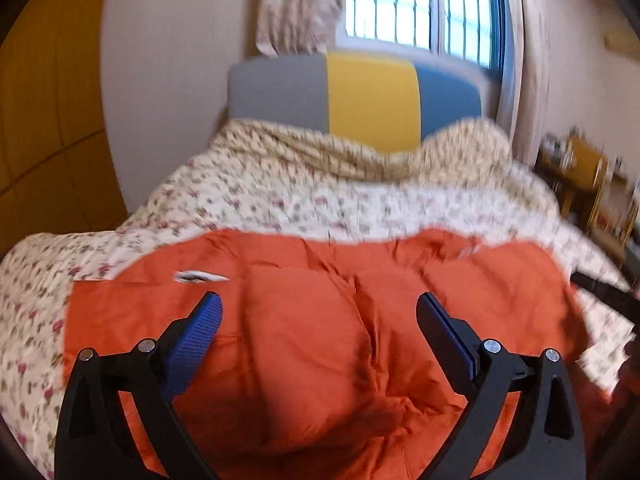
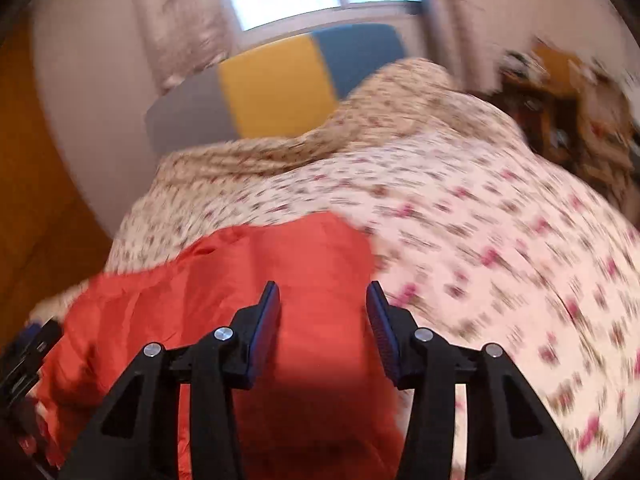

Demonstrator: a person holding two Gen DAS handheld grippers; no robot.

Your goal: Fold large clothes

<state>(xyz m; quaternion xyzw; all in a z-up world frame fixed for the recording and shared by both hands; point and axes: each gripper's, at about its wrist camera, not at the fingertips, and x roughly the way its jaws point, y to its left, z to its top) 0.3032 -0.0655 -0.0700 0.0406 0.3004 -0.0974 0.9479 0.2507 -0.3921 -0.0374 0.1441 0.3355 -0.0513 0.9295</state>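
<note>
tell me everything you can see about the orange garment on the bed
The orange garment is a large, plain orange-red piece of thin, creased woven-looking cloth, lying spread out and mostly flat on the floral bedspread. Wrinkles run through its middle, and a small white label shows near its far left edge. Its far edge looks fairly straight. Both views are blurred. The left gripper and right gripper are open above it, gripping nothing; contact cannot be told.

Orange garment (image 1: 320,320); cream quilt (image 1: 280,200) (pink floral); grey-yellow-blue headboard (image 1: 360,92).
</note>
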